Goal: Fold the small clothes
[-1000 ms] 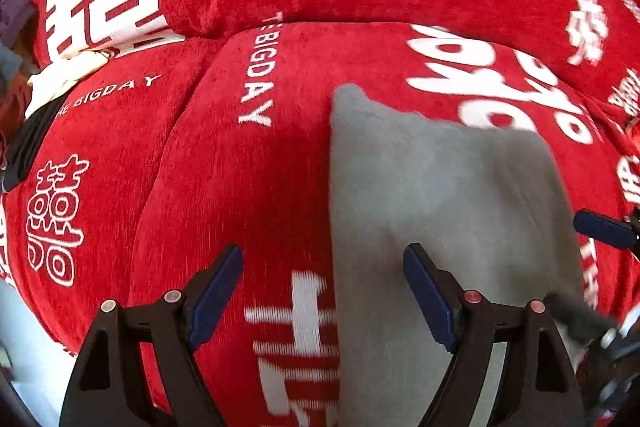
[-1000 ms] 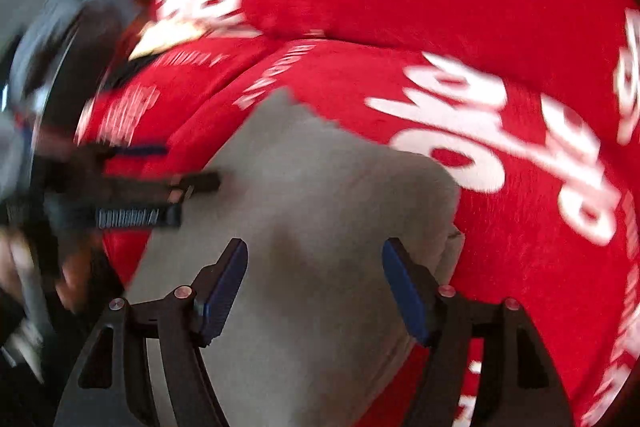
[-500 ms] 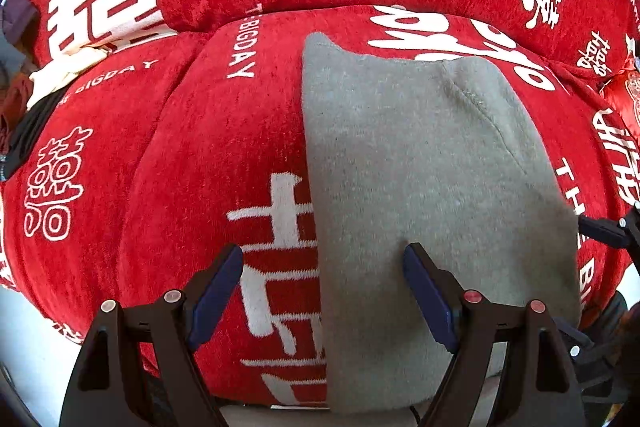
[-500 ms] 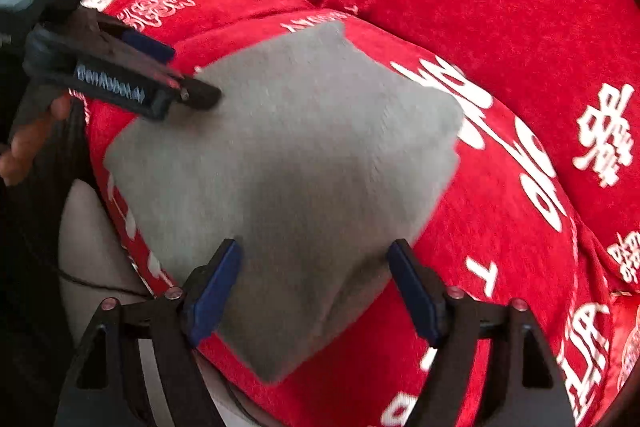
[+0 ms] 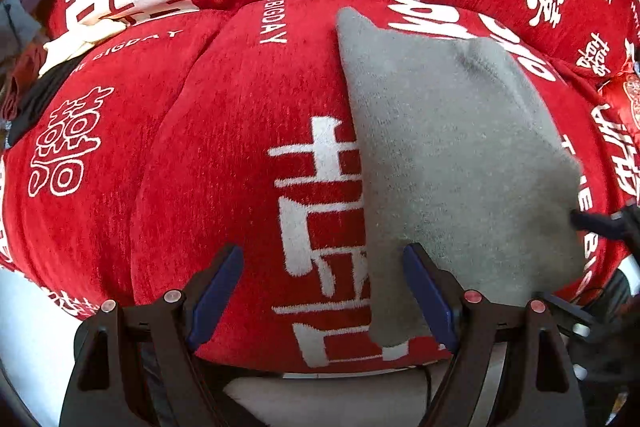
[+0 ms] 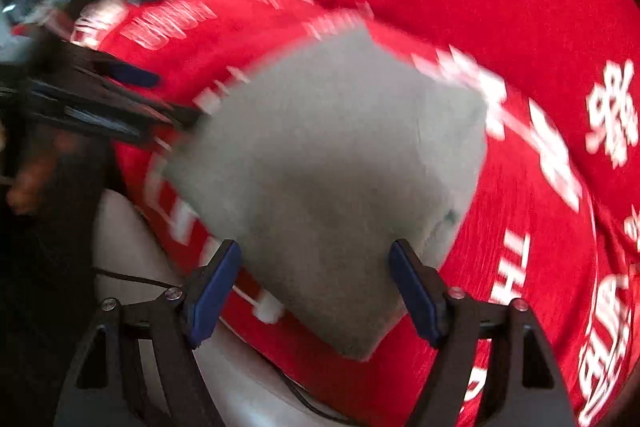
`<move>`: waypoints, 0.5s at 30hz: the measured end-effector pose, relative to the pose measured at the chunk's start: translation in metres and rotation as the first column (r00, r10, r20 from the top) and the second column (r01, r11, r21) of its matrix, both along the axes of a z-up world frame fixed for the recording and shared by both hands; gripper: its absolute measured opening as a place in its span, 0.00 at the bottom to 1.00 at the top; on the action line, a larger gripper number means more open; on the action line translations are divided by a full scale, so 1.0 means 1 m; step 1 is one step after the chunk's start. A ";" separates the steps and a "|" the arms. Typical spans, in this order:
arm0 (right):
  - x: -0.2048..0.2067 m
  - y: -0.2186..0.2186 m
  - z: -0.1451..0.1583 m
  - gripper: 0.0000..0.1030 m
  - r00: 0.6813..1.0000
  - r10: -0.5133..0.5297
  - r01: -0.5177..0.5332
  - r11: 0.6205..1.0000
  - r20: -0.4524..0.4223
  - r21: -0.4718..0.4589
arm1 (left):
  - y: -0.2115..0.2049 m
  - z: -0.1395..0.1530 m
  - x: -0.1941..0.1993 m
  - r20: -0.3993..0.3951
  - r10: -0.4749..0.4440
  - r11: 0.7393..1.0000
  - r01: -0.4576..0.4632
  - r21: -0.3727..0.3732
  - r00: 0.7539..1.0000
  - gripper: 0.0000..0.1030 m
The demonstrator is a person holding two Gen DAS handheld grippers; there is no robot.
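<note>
Grey knit garment (image 5: pixel 452 147), seen from the left wrist: soft, light, limp fleece-like cloth, likely to sag and drape once lifted, unlikely to slip from rubbery pads. Best taken by a corner or along a folded edge, not by the flat middle. Lies folded into a rough rectangle on the seat of a red sofa cover (image 5: pixel 224 155) printed with white characters, near corner hanging just over the front edge. Matte, slightly fuzzy surface, faint seam near the far right corner. Left gripper (image 5: pixel 324 295) spread wide, blue pads gripping nothing, right pad just at the garment's near left edge, left pad over bare red cloth. Tip of the other tool visible at the far right, close to the garment's right edge. Small heap of other clothes (image 5: pixel 36 67) at the far left of the sofa.

From the right wrist, heavily motion-blurred: same grey garment (image 6: pixel 332 163) filling the middle, a squarish folded pad with layered edges showing at its right side, near corner pointing toward the camera past the seat's front edge. Right gripper (image 6: pixel 316 287) equally wide open, empty, straddling that near corner without visible contact. Left tool (image 6: pixel 120 107) reaching in from the left, tip at or just beside the garment's left corner; contact not resolvable through the blur.
</note>
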State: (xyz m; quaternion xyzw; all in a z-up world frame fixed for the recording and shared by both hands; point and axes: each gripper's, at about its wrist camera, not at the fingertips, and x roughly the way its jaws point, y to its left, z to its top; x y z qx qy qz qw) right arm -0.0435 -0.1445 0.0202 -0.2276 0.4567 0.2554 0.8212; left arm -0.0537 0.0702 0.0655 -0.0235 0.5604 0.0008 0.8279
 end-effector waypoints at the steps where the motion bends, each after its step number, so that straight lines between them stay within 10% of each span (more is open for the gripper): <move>1: 0.002 -0.003 -0.005 0.77 1.000 -0.020 0.020 1.000 -0.012 0.004 | -0.003 0.005 0.001 0.002 0.001 1.000 -0.001 0.017 1.000 0.81; 15: 0.021 -0.028 0.056 0.78 0.967 -0.255 0.255 0.966 0.006 0.040 | -0.066 0.046 0.019 0.060 -0.060 0.992 0.052 0.116 0.996 0.81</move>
